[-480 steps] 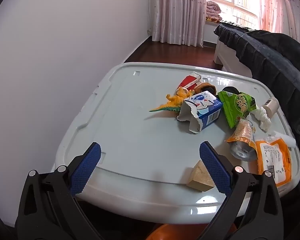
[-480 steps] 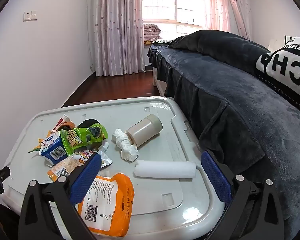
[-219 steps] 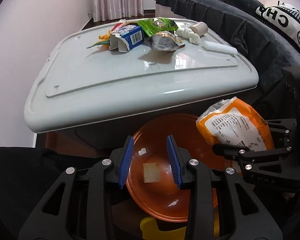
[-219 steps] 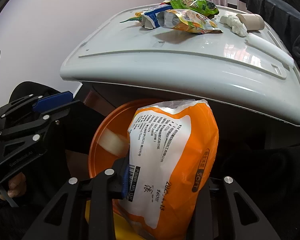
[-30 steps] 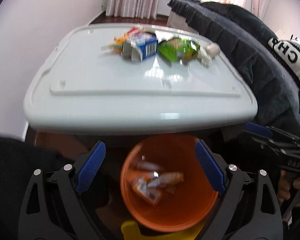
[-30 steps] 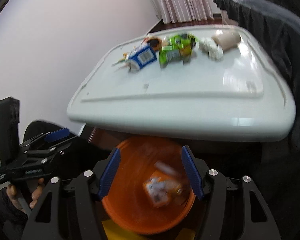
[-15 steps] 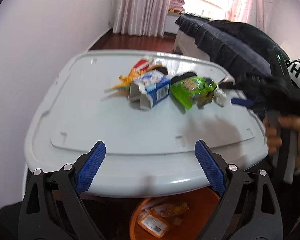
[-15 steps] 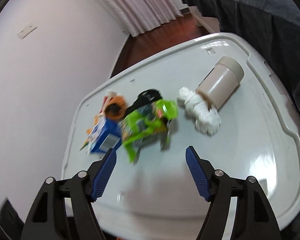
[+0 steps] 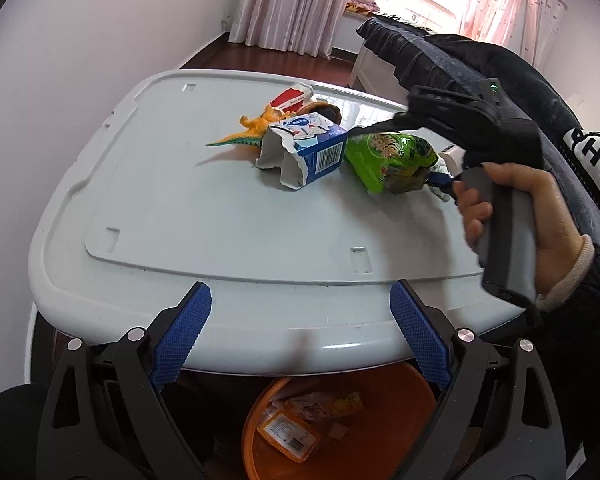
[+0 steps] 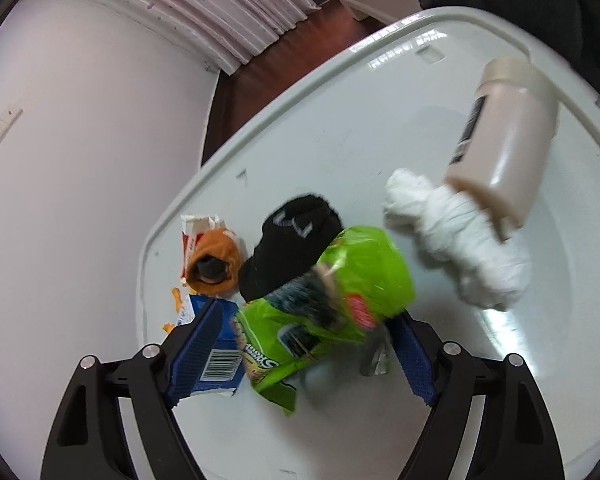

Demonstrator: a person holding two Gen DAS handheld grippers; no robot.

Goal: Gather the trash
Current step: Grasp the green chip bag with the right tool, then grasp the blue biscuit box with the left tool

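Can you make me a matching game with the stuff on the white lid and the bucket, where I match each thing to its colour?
Things:
1. snack bag
2. bucket
3. rolled sock
4. crumpled tissue

Colours:
A. white
B. orange
C. bright green
D. black

Pairs: 1-C, 2-B, 3-D, 4-A
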